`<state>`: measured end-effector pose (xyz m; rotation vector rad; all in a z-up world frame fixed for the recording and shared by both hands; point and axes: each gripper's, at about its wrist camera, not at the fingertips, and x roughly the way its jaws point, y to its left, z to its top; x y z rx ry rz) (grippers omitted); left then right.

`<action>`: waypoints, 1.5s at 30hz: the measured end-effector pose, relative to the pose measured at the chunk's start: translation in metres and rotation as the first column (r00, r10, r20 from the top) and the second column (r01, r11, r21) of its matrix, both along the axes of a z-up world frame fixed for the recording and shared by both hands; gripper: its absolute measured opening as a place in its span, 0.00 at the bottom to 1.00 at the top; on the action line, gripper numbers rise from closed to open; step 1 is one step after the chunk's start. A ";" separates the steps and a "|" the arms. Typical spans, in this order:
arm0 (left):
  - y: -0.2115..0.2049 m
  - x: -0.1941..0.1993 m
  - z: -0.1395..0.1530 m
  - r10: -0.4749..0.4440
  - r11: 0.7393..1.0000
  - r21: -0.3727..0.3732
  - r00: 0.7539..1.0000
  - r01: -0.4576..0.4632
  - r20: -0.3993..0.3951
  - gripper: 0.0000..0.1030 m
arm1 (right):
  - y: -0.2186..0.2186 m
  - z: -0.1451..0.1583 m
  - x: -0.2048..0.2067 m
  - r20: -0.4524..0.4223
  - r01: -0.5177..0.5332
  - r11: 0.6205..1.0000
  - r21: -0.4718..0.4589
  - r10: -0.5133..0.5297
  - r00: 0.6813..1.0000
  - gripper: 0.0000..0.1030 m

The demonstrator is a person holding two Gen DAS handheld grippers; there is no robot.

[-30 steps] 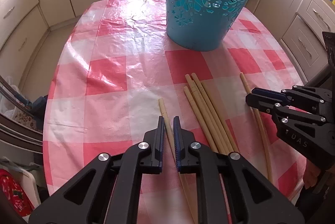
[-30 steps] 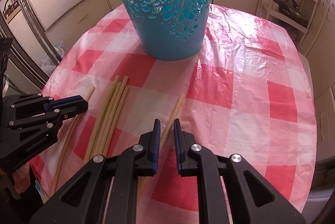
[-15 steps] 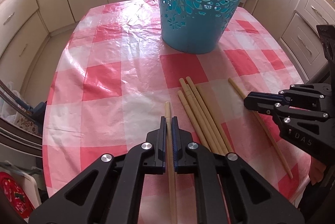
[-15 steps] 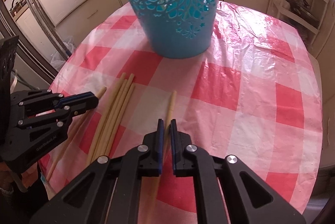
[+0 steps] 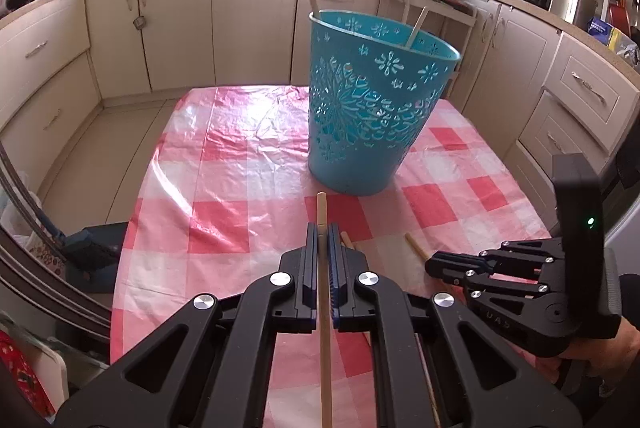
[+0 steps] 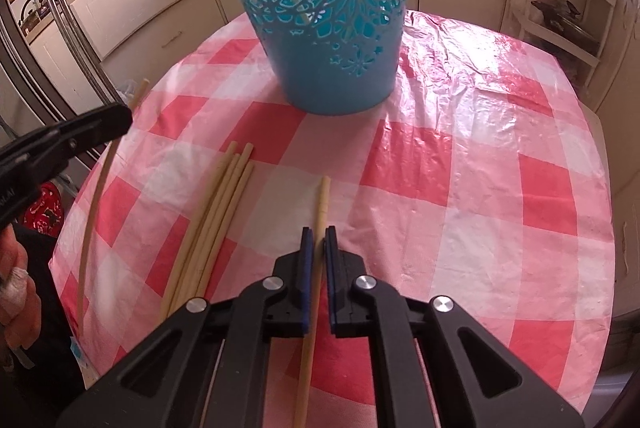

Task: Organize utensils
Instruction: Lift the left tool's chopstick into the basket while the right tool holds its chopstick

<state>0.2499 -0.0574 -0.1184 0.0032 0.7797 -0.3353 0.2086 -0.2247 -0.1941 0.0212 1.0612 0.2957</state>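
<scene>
Lifted since half a second ago: left gripper (image 5: 322, 234) now rides higher, the whole blue openwork basket (image 5: 372, 107) showing rim to base where before only its lower part appeared. Left gripper: clamped on one wooden chopstick (image 5: 323, 292), which runs lengthwise between the pads, its tip projecting forward toward the basket's base; seen from the right wrist view this stick (image 6: 94, 203) is raised off the cloth. Right gripper (image 6: 318, 240): fingers narrowly apart, straddling a second chopstick (image 6: 320, 211) that lies flat on the red-and-white checked tablecloth (image 6: 460, 211); whether the pads touch it cannot be told, and this gap is no narrower than half a second ago. Loose bundle of chopsticks (image 6: 218, 211): on the cloth just left of the right gripper, unchanged. Basket contents: two sticks (image 5: 416, 27) leaning above the rim. Basket position: upright on the cloth, beyond both grippers.
</scene>
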 end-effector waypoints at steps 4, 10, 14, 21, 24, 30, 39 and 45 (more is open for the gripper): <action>0.000 -0.007 0.016 -0.012 0.999 -0.037 0.999 0.014 0.042 0.05 | -0.001 -0.001 -0.003 0.016 0.000 1.000 0.007 0.000 1.000 0.07; 0.015 -0.017 0.067 0.001 0.987 -0.161 0.988 0.024 0.155 0.05 | -0.007 -0.001 -0.002 0.006 0.015 0.999 0.043 -0.015 1.000 0.06; 0.020 -0.014 0.114 0.025 0.974 -0.222 0.968 0.032 0.249 0.05 | -0.010 0.000 -0.001 0.000 0.019 0.998 0.055 -0.019 1.000 0.07; 0.000 0.021 0.170 0.090 0.965 -0.262 0.912 0.020 0.400 0.05 | -0.009 0.000 0.000 -0.006 0.022 0.998 0.060 -0.022 1.000 0.07; -0.011 0.048 0.179 0.138 0.957 -0.291 0.897 -0.011 0.420 0.05 | -0.008 -0.001 0.000 -0.005 0.024 0.998 0.060 -0.024 1.000 0.07; -0.033 0.095 0.185 0.219 0.939 -0.340 0.860 -0.057 0.461 0.05 | -0.006 0.000 -0.001 0.008 0.002 0.999 0.040 -0.003 1.000 0.07; -0.064 0.142 0.138 0.226 0.952 -0.290 0.872 -0.102 0.434 0.05 | -0.004 0.000 -0.001 0.013 -0.020 0.999 0.025 0.020 1.000 0.07; -0.067 0.143 0.102 0.188 0.974 -0.188 0.912 -0.126 0.365 0.06 | -0.001 0.000 -0.001 0.018 -0.028 1.000 0.013 0.028 0.999 0.07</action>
